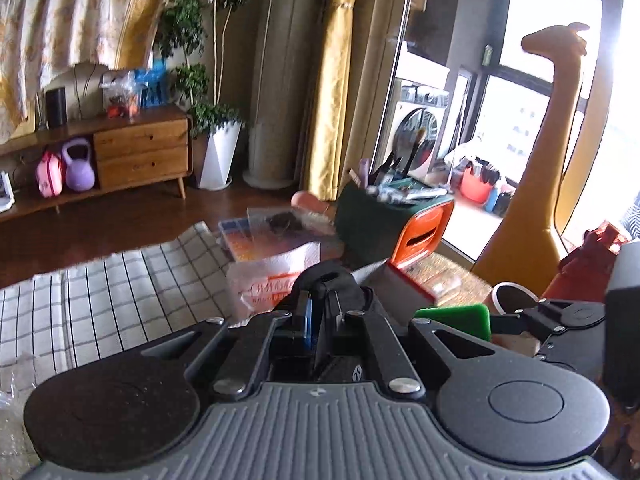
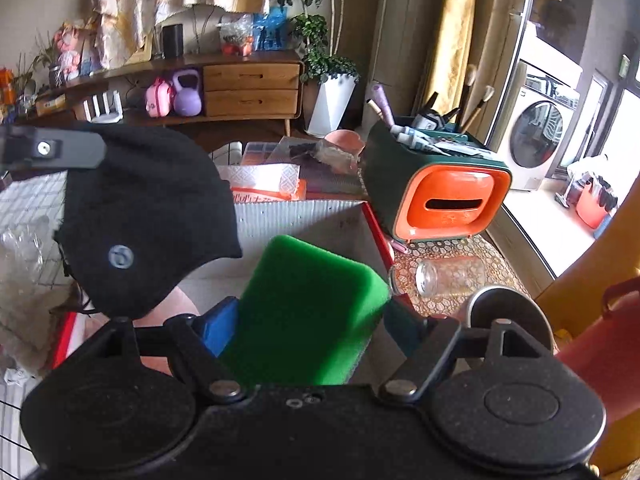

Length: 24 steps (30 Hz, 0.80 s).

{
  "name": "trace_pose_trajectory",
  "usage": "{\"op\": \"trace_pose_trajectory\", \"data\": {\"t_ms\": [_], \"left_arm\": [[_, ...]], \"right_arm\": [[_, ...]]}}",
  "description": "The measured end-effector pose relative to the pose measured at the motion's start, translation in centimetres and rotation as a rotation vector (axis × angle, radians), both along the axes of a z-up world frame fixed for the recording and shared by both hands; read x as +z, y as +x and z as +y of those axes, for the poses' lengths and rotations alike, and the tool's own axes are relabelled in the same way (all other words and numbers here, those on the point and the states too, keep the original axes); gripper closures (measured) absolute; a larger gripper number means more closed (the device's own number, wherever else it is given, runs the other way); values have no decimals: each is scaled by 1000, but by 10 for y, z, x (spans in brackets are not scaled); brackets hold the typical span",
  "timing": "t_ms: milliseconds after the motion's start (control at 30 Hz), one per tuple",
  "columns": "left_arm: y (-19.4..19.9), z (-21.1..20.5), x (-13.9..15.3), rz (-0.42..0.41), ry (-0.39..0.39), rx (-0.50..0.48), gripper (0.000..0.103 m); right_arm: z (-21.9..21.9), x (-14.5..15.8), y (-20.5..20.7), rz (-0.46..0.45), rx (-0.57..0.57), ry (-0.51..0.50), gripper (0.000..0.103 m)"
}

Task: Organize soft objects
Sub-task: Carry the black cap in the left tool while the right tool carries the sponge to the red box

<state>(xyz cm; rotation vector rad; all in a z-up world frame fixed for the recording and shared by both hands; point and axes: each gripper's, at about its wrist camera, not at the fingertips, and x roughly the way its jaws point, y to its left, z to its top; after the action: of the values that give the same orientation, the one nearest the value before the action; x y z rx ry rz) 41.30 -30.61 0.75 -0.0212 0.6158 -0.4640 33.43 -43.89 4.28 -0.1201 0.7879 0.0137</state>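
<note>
Two soft things are in our grippers. Our left gripper is pinched tight on a black knitted cap, a floppy, fuzzy dome with a small round grey badge, which hangs in the air above a shallow cardboard box with a red rim. Our right gripper is clamped on a green sponge, a thick rounded slab with a fine porous face, tilted over the same box. Beside the box on the bench lies a clear glass jar on its side on a pebbled mat. Just behind it stands a rounded green-and-orange plastic organizer stuffed with brushes and tubes. A checked cloth covers the left part.
</note>
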Motion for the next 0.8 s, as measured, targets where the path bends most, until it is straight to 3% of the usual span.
{"op": "trace_pose_trajectory", "data": {"t_ms": [33,67,100,200,333,667,800], "left_arm": [[5,1,-6,16,-2,4,97],[9,1,-12,29,-2,9,97],[12,1,-19,40,3,13,97],[22,2,-35,70,23,19,97],[31,1,-56,116,63,19,97],[36,-14,-97,197,210,-11,97],[37,-14,-94,206,219,-3,97]], "right_arm": [[2,-4,3,7,8,-12,35],[2,-7,6,15,17,-19,56],[3,-10,9,29,31,-13,58],[5,-25,17,77,46,22,58],[12,-43,20,106,58,-9,55],[5,-61,21,146,2,-20,52],[0,-59,17,140,-13,22,40]]}}
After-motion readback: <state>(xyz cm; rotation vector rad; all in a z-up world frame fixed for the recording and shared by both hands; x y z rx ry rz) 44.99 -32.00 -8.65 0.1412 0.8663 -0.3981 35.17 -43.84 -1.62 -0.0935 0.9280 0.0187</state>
